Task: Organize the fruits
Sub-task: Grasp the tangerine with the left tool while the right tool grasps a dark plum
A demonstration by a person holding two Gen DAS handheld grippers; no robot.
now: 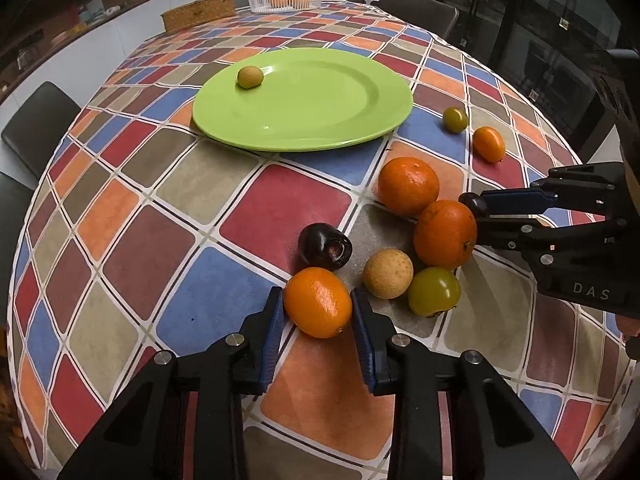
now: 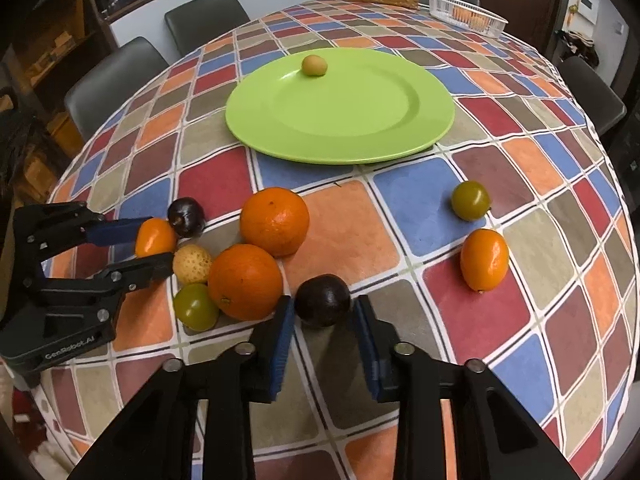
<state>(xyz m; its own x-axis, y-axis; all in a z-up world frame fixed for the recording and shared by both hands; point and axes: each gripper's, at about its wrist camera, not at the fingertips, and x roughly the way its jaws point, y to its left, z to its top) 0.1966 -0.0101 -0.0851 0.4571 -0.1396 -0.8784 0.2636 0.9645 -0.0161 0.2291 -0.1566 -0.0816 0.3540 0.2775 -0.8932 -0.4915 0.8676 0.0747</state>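
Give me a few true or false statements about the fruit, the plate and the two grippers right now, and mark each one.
1. The green plate holds one small yellowish fruit. True.
2. The left gripper has a dark plum between its fingers. False: a small orange fruit sits between them.
3. The right gripper brackets a dark fruit on the tablecloth. True.
4. Two large oranges lie on the plate. False: both large oranges lie on the tablecloth, nearer the grippers than the plate.
5. A white basket stands at the table's far end. True.
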